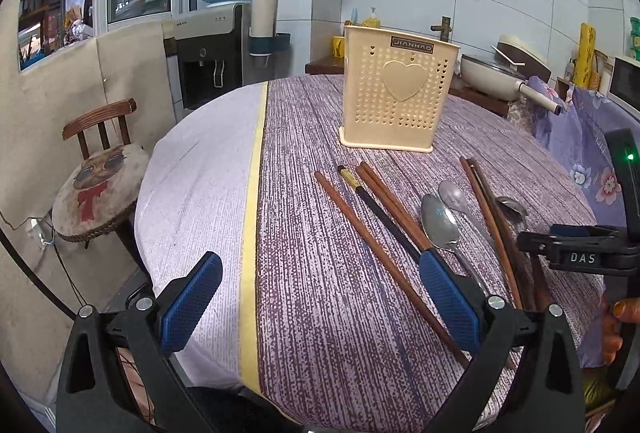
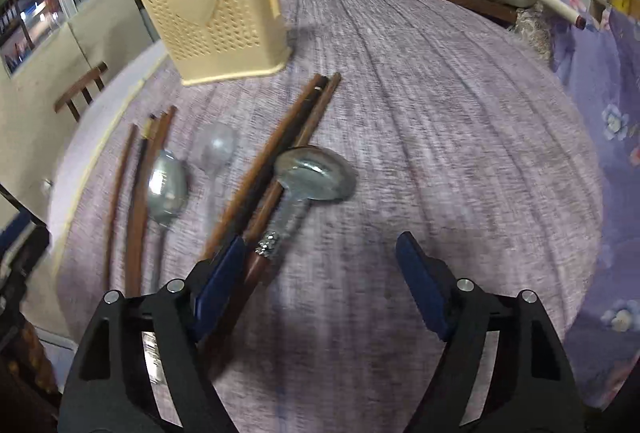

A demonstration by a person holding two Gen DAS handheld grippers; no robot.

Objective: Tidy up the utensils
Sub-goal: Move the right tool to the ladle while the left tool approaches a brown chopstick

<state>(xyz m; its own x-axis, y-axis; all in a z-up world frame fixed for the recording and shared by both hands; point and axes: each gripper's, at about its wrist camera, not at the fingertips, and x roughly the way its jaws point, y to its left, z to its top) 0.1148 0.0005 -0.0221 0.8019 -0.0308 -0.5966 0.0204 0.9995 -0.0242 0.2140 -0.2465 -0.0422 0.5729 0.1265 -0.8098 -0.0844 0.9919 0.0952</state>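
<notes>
Cream perforated plastic utensil holder (image 1: 398,95) stands upright at the far side of the purple-clothed tabletop (image 1: 320,273); nothing shows above its rim, so sorting appears not yet begun. Brown wooden chopsticks (image 1: 372,253), one black chopstick (image 1: 380,213) and steel spoons (image 1: 440,223) all lie loose before it. The left tongs (image 1: 320,305) stand apart and empty over the chopsticks. The right tongs (image 2: 316,285) stand apart, their left pad beside a broad steel ladle spoon (image 2: 314,173) and chopstick bundle, gripping nothing.
</notes>
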